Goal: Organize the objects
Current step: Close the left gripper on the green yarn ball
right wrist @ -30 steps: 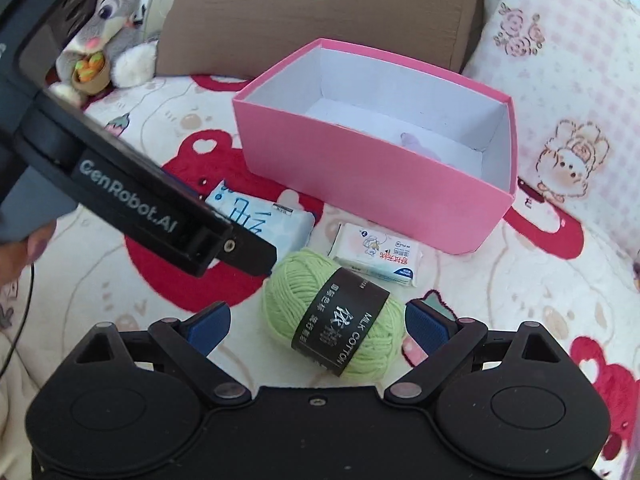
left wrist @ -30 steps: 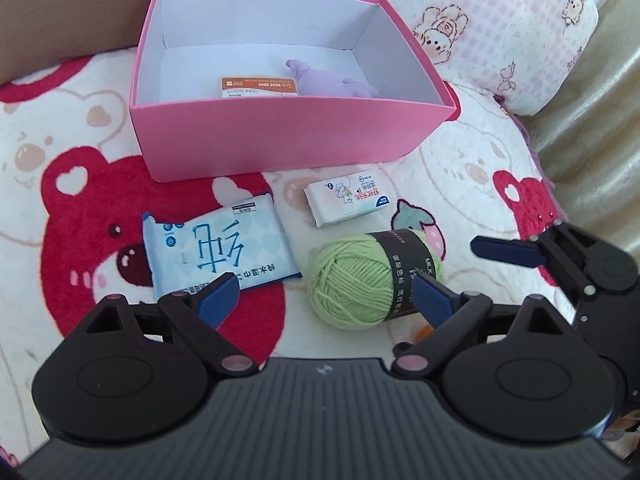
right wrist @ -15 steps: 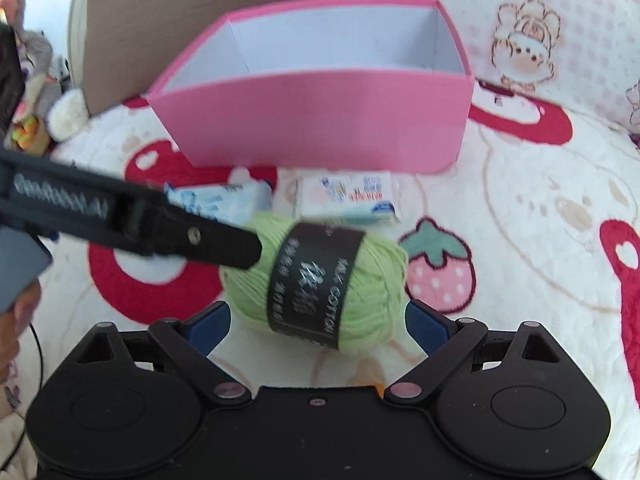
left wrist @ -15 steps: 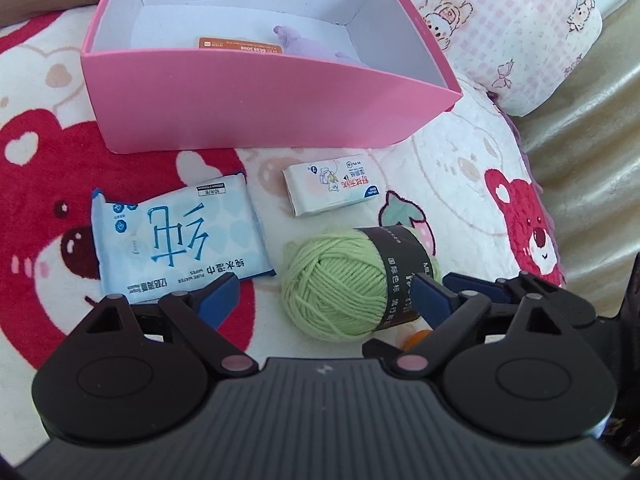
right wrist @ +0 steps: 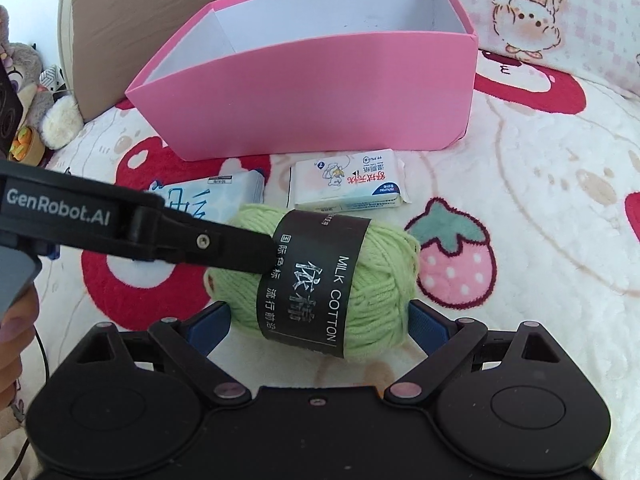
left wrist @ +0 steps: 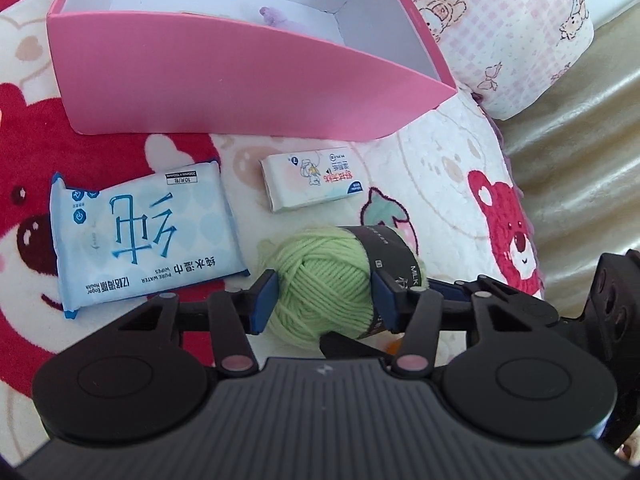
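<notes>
A green yarn ball (left wrist: 320, 284) with a black band lies on the bear blanket in front of the pink box (left wrist: 224, 80). My left gripper (left wrist: 324, 298) is shut on the yarn ball, its blue pads pressing both sides. My right gripper (right wrist: 318, 318) stands around the same ball (right wrist: 320, 276) from the other side, its pads close to the yarn's ends. A blue wet-wipes pack (left wrist: 140, 232) and a small white tissue pack (left wrist: 314, 184) lie between yarn and box. A purple toy (left wrist: 274, 14) lies inside the box.
A pink checked pillow (left wrist: 500, 28) lies at the right, a brown cushion (right wrist: 180, 12) behind the box (right wrist: 320, 92), a grey plush toy (right wrist: 24, 92) at the far left. The bed edge drops off at the right in the left wrist view.
My left gripper has moved in and closed its pads onto the yarn ball. My right gripper has come nearer and narrowed around the ball.
</notes>
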A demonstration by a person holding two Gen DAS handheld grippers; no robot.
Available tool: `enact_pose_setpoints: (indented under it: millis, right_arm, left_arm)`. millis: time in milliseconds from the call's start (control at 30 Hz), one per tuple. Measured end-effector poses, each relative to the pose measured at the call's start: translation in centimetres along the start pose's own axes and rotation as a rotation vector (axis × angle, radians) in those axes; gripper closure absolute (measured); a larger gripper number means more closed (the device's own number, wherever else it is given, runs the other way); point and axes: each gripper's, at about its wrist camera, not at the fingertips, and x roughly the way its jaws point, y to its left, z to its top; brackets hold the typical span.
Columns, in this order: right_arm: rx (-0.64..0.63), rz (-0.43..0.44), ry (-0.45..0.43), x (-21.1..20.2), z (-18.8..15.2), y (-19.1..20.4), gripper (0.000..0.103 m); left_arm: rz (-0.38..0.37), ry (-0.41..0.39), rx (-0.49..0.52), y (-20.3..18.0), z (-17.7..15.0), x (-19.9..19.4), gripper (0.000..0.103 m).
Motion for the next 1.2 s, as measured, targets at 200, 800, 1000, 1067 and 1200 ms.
enact_pose_setpoints:
  millis: [200,800,1000,1067,1200]
  right_arm:
    - [0.003,-0.008,0.03,0.8,0.0,-0.1,0.012]
    - [-0.022,-0.02,0.028,0.5,-0.3,0.3,0.027]
    - [-0.029,-0.019,0.009,-0.2,-0.4,0.5,0.029]
    - [-0.028,-0.016,0.0,-0.5,-0.4,0.4,0.029]
    - [-0.03,0.0,-0.019,-1.0,-0.3,0.5,0.029]
  left_arm:
    - [0.009,0.023,-0.037,0.4,-0.1,1.1,0.052]
    - [-0.038,0.008,-0.085,0.8,-0.6,0.6,0.054]
    - [-0.063,-0.029,-0.052,0.0,-1.4,-0.2,0.053]
    - [-0.068,-0.039,-0.045,-0.2,-1.5,-0.5,0.055]
    - [-0.076,-0.054,-0.036,-0.6,-1.5,-1.7,0.054]
